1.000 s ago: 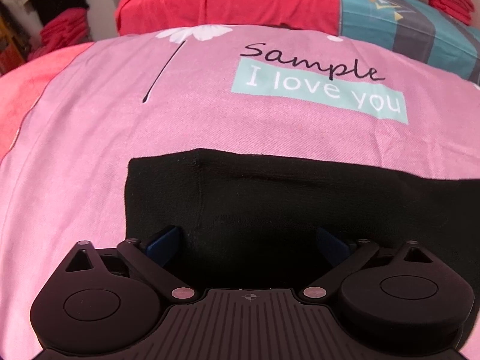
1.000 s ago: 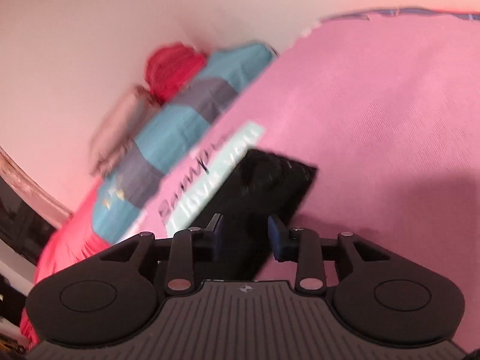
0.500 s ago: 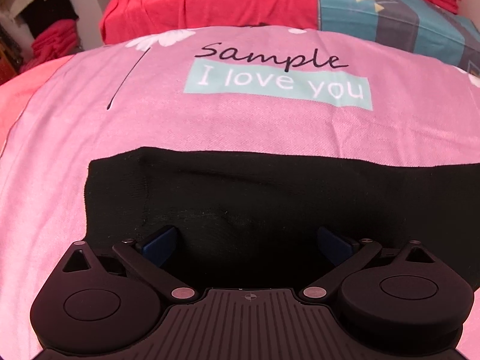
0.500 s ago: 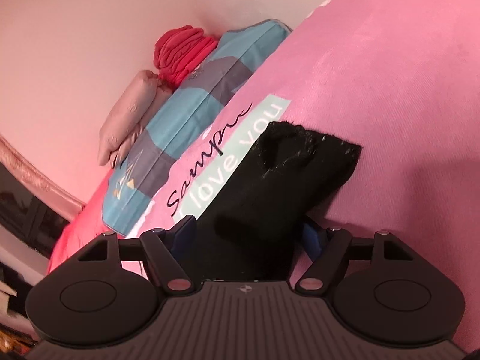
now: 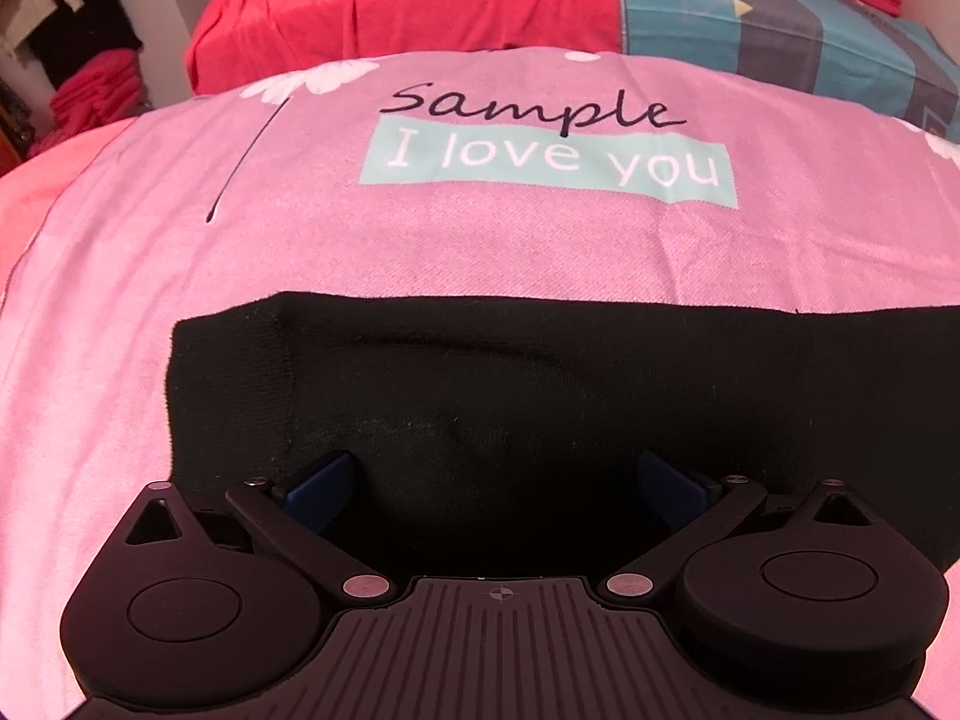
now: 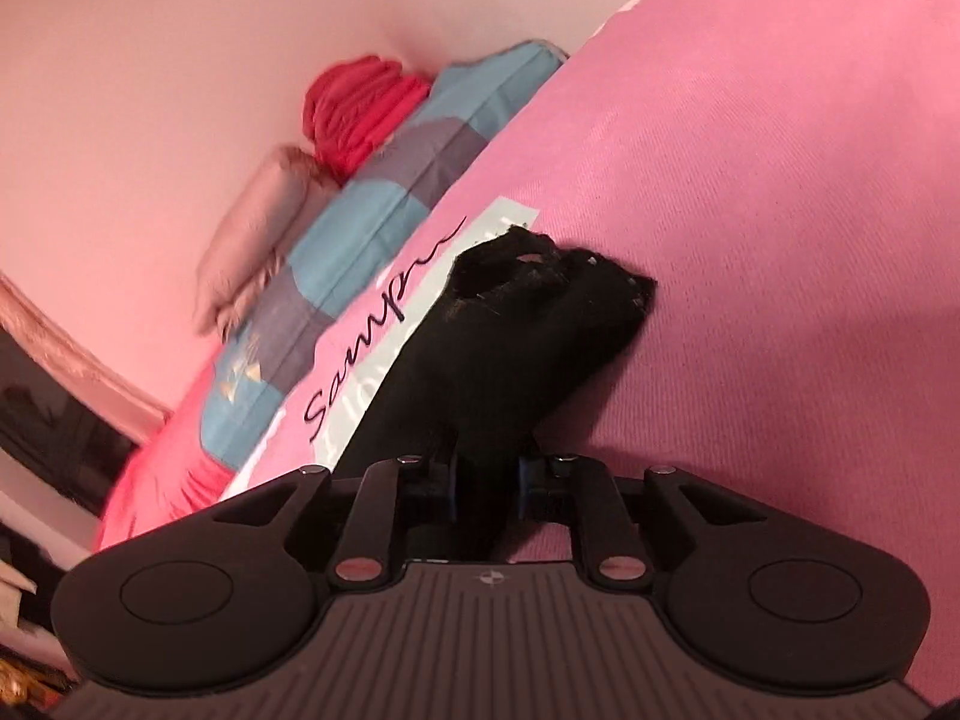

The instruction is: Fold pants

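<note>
Right gripper (image 6: 485,483) jaws newly clamped on black pants (image 6: 516,336); left gripper (image 5: 498,480) jaws apart over pink bedspread (image 5: 480,240).

Matt black knit pants (image 5: 540,396) on finely woven pink cloth bedspread (image 5: 420,240); matt black plastic tool (image 5: 498,480).

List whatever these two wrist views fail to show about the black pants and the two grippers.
- Left wrist view: the black pants run off the right edge, and the left gripper body covers their near edge.
- Left wrist view: whether the wide-apart blue pads touch the fabric cannot be told.
- Right wrist view: the right gripper, jaws just closing, pinches bunched pants; which part is unclear, blurred.
- Neither view shows the other gripper.
</note>
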Motion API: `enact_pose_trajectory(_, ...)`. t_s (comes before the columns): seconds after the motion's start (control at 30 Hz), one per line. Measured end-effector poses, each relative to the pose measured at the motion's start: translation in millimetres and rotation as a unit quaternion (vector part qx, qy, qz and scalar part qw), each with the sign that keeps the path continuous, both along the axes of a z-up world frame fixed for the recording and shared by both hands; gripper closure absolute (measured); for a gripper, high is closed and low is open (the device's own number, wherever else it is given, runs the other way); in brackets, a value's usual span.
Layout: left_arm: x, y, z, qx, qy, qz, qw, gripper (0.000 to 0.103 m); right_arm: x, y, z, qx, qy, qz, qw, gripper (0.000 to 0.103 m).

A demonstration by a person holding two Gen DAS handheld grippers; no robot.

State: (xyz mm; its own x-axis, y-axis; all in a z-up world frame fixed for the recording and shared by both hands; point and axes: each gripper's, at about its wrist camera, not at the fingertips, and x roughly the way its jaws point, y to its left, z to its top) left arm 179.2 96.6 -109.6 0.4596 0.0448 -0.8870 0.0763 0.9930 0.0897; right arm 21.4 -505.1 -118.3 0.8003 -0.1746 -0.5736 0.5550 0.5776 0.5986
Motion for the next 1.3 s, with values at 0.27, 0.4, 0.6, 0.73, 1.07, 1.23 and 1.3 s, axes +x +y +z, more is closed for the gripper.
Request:
enact_pose_trajectory(0.27,-21.9,15.9,33.8,-0.012,-0.036,0.012,0.9992,0.0,1.3,113.6,52.9,-0.184,0.027,0.073,0.98,0.04)
enact_pose_trajectory(0.4,-11.0,22.8,22.7,-0.003,-0.031,0.03,0.9991,0.0,41.9,199.6,37.6,-0.174,0.02,0.298,0.938,0.043)
enact_pose_trajectory(0.6,-16.3,44.6,5.4,0.006,-0.013,0.039,0.9991,0.0,87.6,208.2,19.8,-0.175,0.091,0.261,0.945,0.095)
enact_pose_trajectory(0.73,-35.6,59.8,22.7,-0.019,-0.04,0.043,0.9981,0.0,78.1,244.8,46.1,-0.246,0.061,0.287,0.924,0.064)
enact_pose_trajectory(1.07,-10.3,92.6,6.5,-0.028,-0.02,0.086,0.9957,0.0,94.5,432.3,6.6,-0.216,0.036,0.582,0.783,0.068)
enact_pose_trajectory(1.23,-18.6,93.9,29.4,-0.058,-0.04,0.087,0.9937,0.0,99.8,404.2,36.3,-0.207,0.021,0.445,0.871,0.04)
enact_pose_trajectory(1.3,-14.0,85.8,32.0,-0.06,-0.045,0.075,0.9943,0.0,85.5,405.1,42.9,-0.197,0.016,0.473,0.858,0.04)
